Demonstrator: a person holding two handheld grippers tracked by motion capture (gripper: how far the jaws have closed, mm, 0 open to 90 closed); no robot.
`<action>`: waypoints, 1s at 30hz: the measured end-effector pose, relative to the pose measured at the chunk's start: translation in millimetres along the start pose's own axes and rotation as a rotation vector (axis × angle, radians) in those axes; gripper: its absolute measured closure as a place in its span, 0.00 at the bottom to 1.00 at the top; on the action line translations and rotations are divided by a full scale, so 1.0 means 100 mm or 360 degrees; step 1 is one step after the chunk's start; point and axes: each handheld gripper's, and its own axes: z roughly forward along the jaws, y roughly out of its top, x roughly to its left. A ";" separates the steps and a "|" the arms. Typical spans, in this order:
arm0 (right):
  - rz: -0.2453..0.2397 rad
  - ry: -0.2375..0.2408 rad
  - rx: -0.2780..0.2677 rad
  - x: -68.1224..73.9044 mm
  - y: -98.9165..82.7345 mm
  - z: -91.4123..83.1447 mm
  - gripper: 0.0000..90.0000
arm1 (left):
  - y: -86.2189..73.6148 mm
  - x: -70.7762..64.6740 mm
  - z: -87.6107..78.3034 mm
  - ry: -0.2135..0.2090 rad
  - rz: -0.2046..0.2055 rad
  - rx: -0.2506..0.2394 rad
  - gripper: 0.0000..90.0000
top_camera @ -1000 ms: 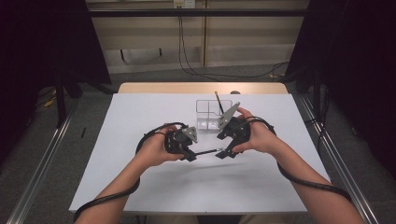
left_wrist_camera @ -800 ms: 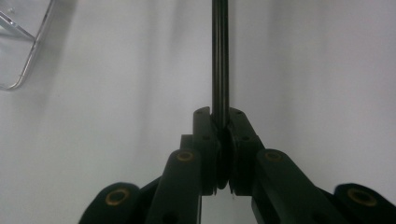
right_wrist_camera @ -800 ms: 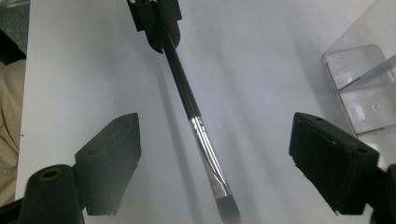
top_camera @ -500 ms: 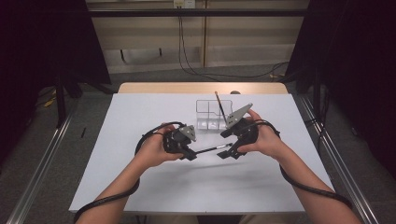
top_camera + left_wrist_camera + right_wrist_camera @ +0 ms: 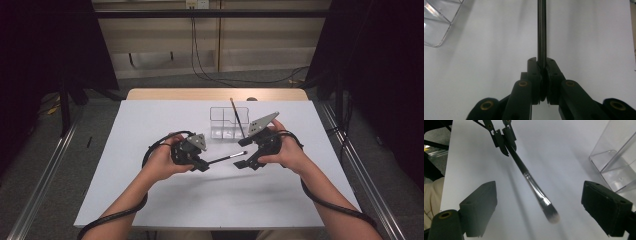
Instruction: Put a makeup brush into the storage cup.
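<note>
A slim black makeup brush [image 5: 225, 158] hangs level over the white table between my two grippers. My left gripper [image 5: 205, 164] is shut on its handle end; in the left gripper view the handle [image 5: 542, 32] runs straight up out of the shut left gripper [image 5: 542, 68]. My right gripper [image 5: 242, 163] stands open, its jaws having just been opening. In the right gripper view the brush [image 5: 534, 185] has its pale bristle tip between the wide-apart pads of the right gripper [image 5: 538, 195], touching neither. The left gripper [image 5: 504, 138] shows at the far end.
A clear plastic compartment organizer [image 5: 222, 122] stands behind the grippers, with a second brush [image 5: 237, 117] leaning upright in it. Its corner appears in the left gripper view [image 5: 439, 22] and the right gripper view [image 5: 616, 162]. A white sheet [image 5: 150, 125] covers the table.
My right hand has shifted a little to the right and towards the person. The left hand and the brush have stayed put.
</note>
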 end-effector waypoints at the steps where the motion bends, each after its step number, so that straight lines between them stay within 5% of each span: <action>1: 0.0003 -0.0001 0.0000 0.00 -0.01 0.00 0.15 | -0.01 0.00 0.00 0.0002 0.0000 -0.0003 0.93; 7: 0.0023 -0.0004 -0.0083 0.00 -0.02 -0.01 0.14 | -0.04 0.00 -0.01 0.0003 -0.0014 -0.0034 0.93; 21: 0.0104 -0.0015 -0.0532 0.02 -0.05 -0.07 0.14 | -0.06 0.00 -0.03 -0.0001 -0.0028 -0.0069 0.93; 30: 0.0130 -0.0021 -0.0668 0.03 -0.07 -0.09 0.13 | -0.08 -0.01 -0.03 0.0009 -0.0036 -0.0114 0.93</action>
